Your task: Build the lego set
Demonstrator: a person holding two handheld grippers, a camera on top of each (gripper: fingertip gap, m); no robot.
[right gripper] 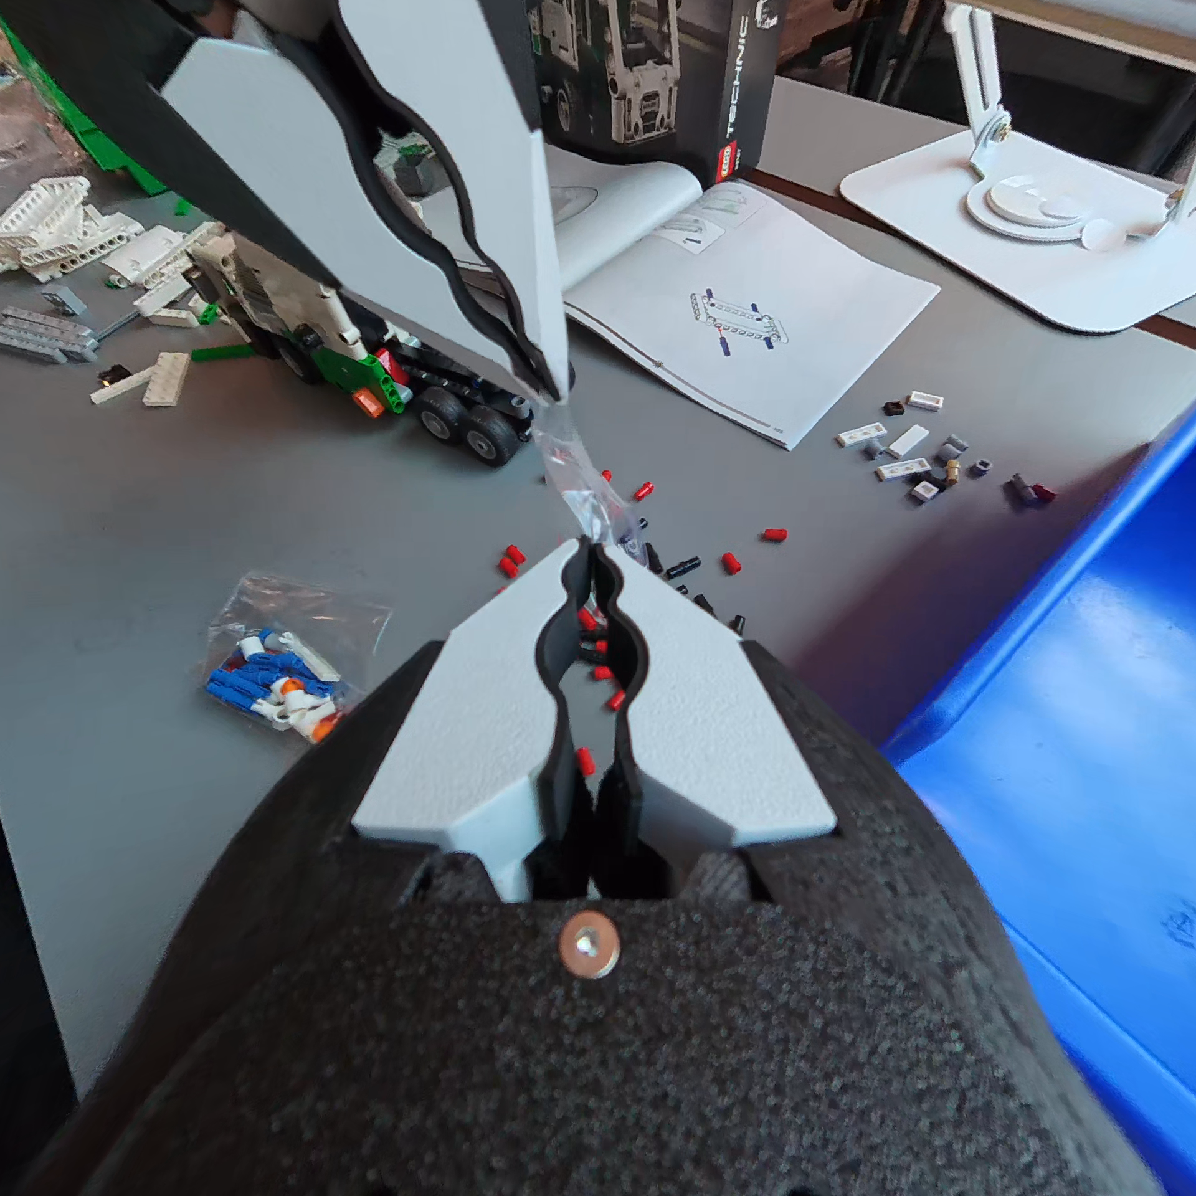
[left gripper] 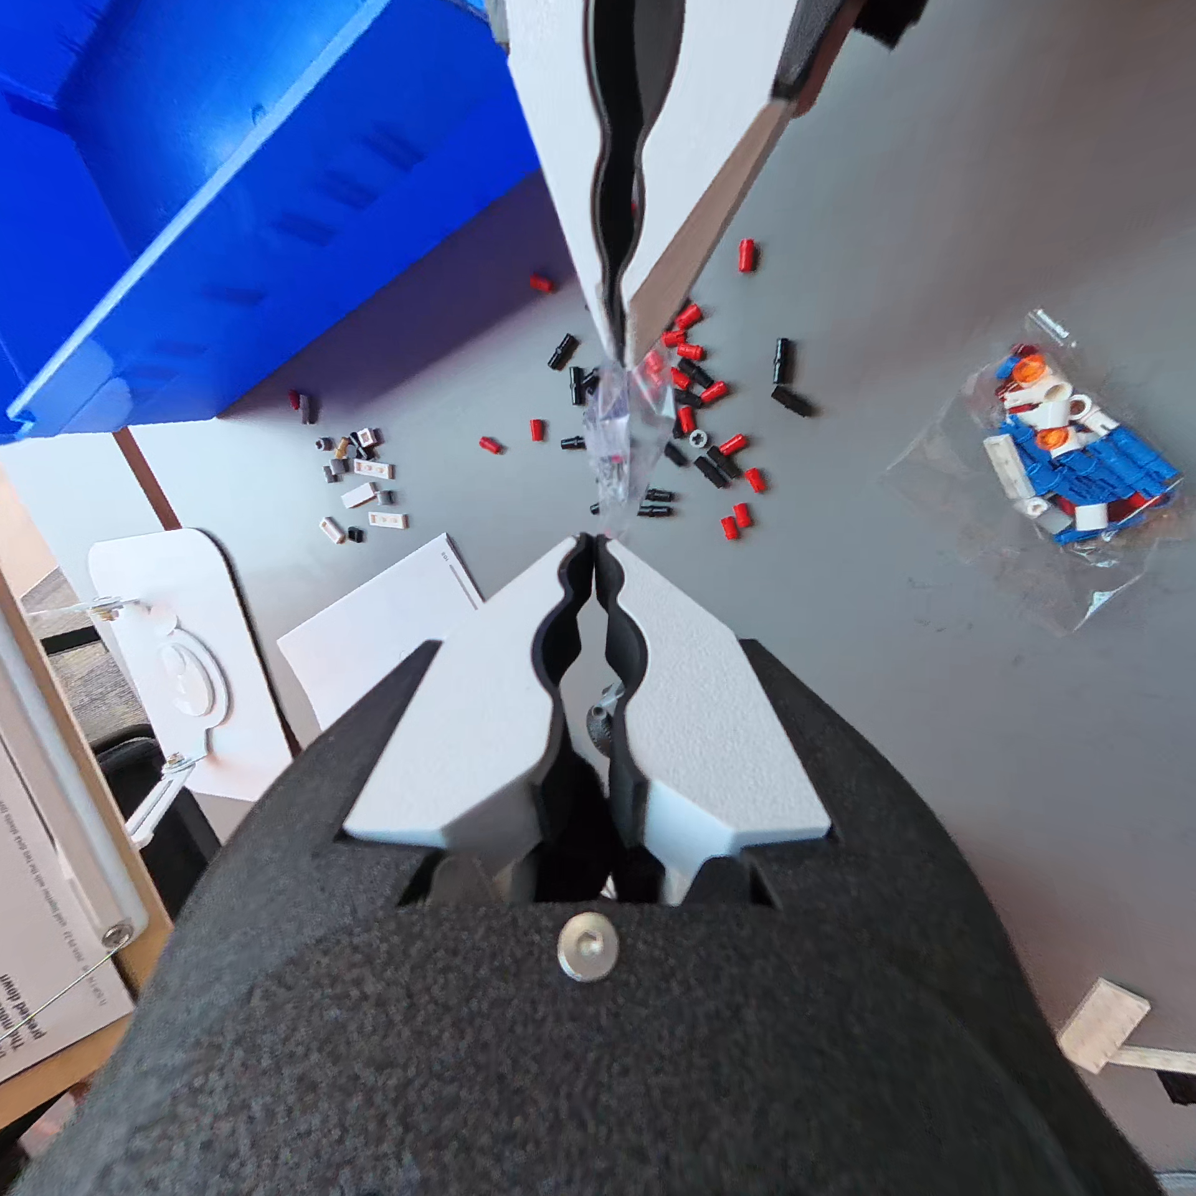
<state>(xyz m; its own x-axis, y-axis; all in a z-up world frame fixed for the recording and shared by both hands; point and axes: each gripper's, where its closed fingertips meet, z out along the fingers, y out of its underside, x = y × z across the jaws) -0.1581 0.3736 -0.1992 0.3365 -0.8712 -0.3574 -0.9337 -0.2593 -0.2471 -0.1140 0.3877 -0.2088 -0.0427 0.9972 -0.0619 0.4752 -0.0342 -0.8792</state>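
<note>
Both grippers are shut on one small clear plastic bag (left gripper: 611, 440), one at each end, stretching it above the grey table. My left gripper (left gripper: 592, 540) pinches its near end in the left wrist view; the right gripper (left gripper: 618, 353) comes in from the top. In the right wrist view my right gripper (right gripper: 592, 543) holds the bag (right gripper: 576, 482) and the left gripper (right gripper: 550, 395) reaches in from the upper left. Red and black pins (left gripper: 702, 395) lie scattered on the table under the bag. A partly built truck (right gripper: 414, 388) stands behind.
A sealed bag of blue, white and orange parts (left gripper: 1074, 453) lies on the table (right gripper: 285, 673). A blue bin (left gripper: 213, 194) stands beside the pins (right gripper: 1068, 776). An open instruction booklet (right gripper: 744, 310), small grey and white pieces (right gripper: 912, 453), the set's box (right gripper: 653, 77) and a white stand (right gripper: 1035, 213) lie behind.
</note>
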